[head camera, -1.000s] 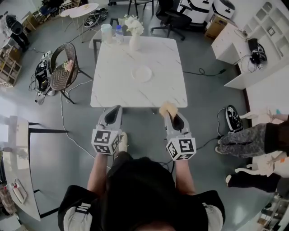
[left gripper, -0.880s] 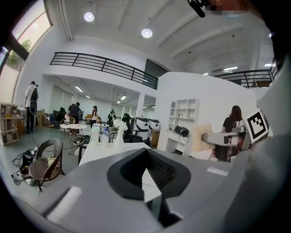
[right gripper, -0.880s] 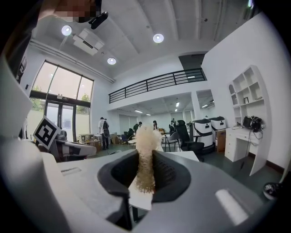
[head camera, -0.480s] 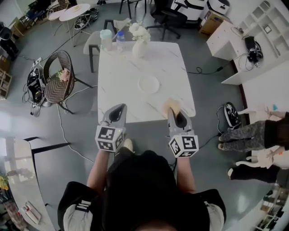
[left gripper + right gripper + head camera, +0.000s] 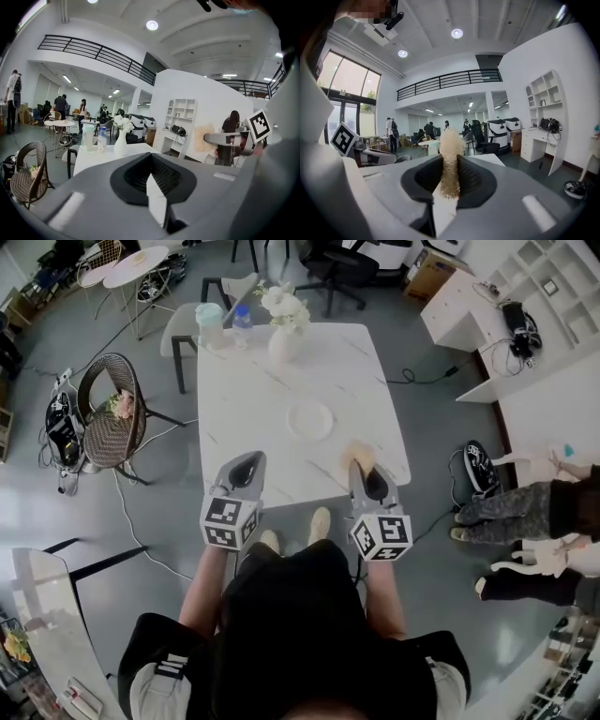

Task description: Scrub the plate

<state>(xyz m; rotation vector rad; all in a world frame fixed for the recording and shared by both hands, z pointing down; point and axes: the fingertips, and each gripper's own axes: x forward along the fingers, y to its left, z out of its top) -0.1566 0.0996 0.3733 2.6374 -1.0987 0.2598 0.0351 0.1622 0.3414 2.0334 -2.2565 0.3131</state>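
My left gripper point(image 5: 249, 461) is fully closed with nothing between the jaws. My right gripper point(image 5: 360, 471) is pinched tight on a tan sponge point(image 5: 355, 456). Plate point(image 5: 310, 419) lies on the table point(image 5: 239, 395), 1 o'clock from left gripper, 11 o'clock from right, apart from both. Both gripper tips are over the table's near edge.

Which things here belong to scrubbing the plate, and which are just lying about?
Job: plate; tan scrub pad, clamped in the right gripper; left gripper, shut and empty.
Lying about: flower vase; cup; bottle; wicker chair.
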